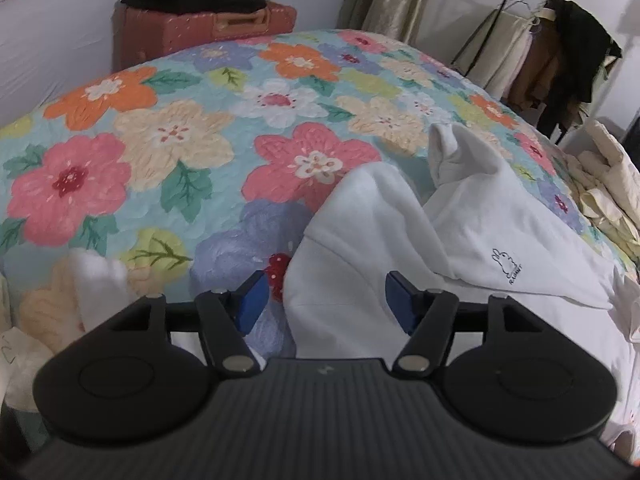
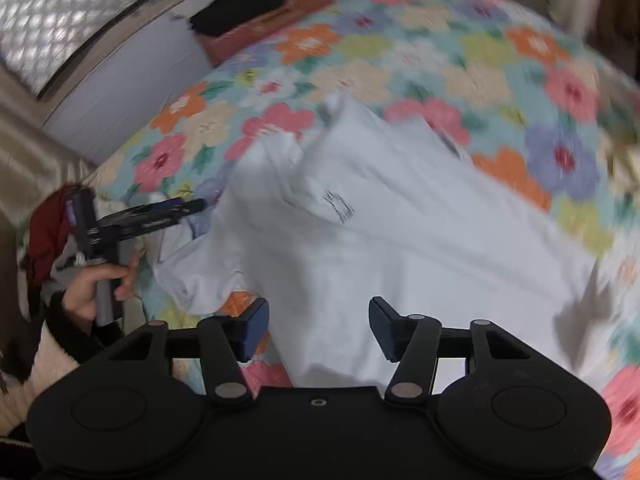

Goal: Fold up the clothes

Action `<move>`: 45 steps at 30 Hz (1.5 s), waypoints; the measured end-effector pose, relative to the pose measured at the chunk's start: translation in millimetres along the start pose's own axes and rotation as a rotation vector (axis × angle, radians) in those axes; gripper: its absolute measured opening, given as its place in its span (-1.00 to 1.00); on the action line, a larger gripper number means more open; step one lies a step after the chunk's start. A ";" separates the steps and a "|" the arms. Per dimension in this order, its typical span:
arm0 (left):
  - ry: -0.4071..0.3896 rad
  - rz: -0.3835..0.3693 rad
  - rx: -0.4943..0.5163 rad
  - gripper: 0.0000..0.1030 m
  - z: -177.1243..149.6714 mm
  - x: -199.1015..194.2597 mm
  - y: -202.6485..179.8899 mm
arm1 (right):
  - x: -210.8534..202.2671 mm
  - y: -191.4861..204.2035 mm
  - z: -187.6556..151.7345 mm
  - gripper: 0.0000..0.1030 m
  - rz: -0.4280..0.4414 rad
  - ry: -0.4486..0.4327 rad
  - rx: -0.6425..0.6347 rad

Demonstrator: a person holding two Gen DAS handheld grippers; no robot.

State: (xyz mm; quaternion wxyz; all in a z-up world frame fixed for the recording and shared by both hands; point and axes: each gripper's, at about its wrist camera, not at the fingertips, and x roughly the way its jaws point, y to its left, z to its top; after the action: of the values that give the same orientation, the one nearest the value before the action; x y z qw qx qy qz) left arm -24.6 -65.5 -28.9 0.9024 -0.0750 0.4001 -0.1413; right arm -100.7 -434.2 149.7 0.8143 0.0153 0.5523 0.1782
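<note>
Spread wide, two hand-held grippers (left, right) flank one white garment.

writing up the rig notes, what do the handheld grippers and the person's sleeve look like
Both the left gripper and right gripper are matte black, with two round discs, silver rivets on the linkage arms, and blue finger pads. The body is ribbed. The hand shows a dark cuff over a cream knit sleeve.
</note>
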 end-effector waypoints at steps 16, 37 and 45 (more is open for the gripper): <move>-0.043 -0.070 0.119 0.59 33.1 57.1 0.1 | 178.3 -2.4 160.7 0.53 -0.099 -0.033 -0.234; -0.212 -0.066 0.112 -0.85 38.1 54.8 -14.9 | 180.0 -74.8 182.4 -0.88 -0.280 -0.408 -0.098; -0.116 0.026 0.148 -0.78 45.1 34.3 -17.3 | 114.5 -29.8 93.9 -0.89 -0.192 -0.652 -0.129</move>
State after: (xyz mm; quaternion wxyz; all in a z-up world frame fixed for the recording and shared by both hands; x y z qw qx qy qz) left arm 27.5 -91.8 -18.5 0.9290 -0.0108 0.3365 -0.1540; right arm 29.8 -410.8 77.3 0.9602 -0.0319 0.2497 0.1209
